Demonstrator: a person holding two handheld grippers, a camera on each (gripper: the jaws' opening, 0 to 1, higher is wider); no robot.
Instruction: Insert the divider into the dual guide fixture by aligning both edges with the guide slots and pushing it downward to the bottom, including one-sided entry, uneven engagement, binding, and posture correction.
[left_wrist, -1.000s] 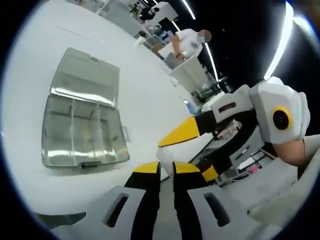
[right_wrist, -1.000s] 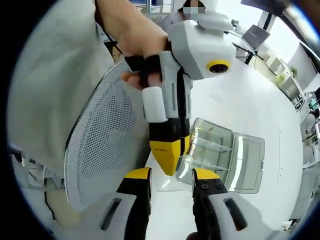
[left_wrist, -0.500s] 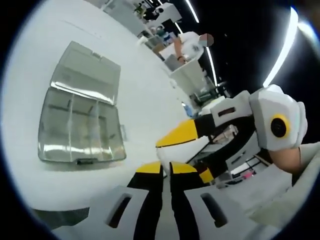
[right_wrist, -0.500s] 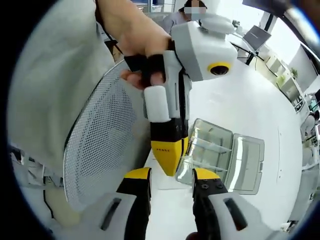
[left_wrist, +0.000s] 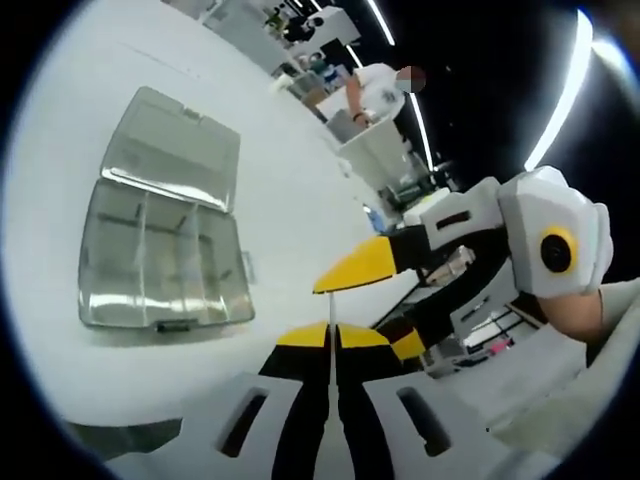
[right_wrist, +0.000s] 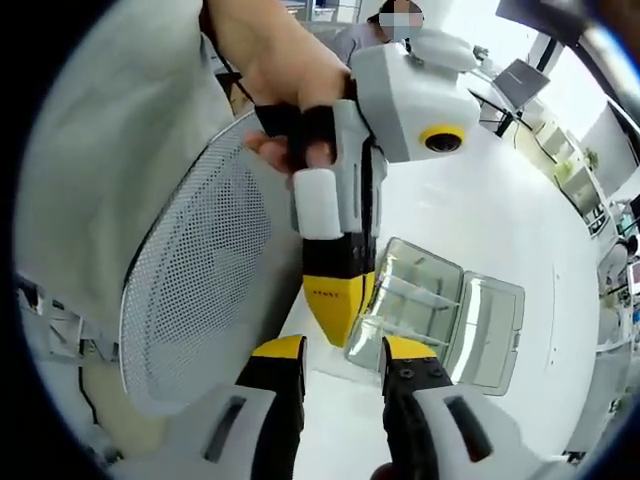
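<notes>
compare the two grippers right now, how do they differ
The left gripper has its jaws pressed together with no gap; the right gripper has its jaws apart with nothing between them. In the right gripper view the left one points down at the open clear box. Both have yellow-and-black jaws.

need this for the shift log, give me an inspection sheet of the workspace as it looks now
surface: white table, bare around the case.
job's things: clear plastic case lying open, lid flat beside its base, dividers upright inside the base; no loose divider seen.
clutter: nothing seen.
grippers: left hand-held gripper shut, nothing between its tips; right hand-held gripper open, empty; both off the table, away from the case.
cables: nothing seen.
surroundings: white mesh chair back; a person at a far bench.
</notes>
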